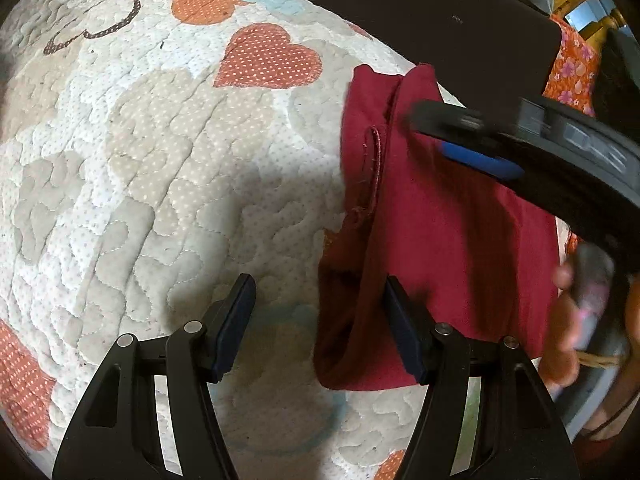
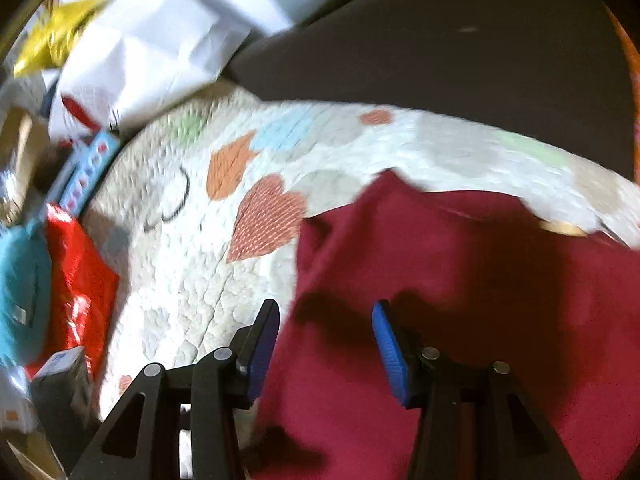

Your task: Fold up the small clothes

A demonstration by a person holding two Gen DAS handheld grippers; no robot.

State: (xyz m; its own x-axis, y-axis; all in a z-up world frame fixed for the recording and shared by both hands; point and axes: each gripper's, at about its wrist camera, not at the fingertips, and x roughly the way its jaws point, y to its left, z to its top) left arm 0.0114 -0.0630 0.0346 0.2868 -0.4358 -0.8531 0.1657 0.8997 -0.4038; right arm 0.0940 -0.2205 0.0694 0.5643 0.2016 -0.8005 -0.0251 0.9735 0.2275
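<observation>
A dark red small garment point(image 1: 440, 232) lies folded on a quilted blanket with heart patches point(image 1: 168, 168). My left gripper point(image 1: 318, 292) is open, just above the garment's left edge, holding nothing. My right gripper point(image 2: 326, 316) is open over the garment point(image 2: 460, 280), its left finger past the cloth's left edge. The right gripper also shows in the left wrist view point(image 1: 472, 140), blurred, above the garment's far right part. The garment's right side is hidden by that gripper.
The quilt point(image 2: 192, 280) ends at a dark surface point(image 2: 440, 60) behind. At the left in the right wrist view lie a red bag point(image 2: 80, 280), a teal item point(image 2: 20, 280), white paper point(image 2: 152, 40) and boxes. Orange floral cloth point(image 1: 572, 68) is at the far right.
</observation>
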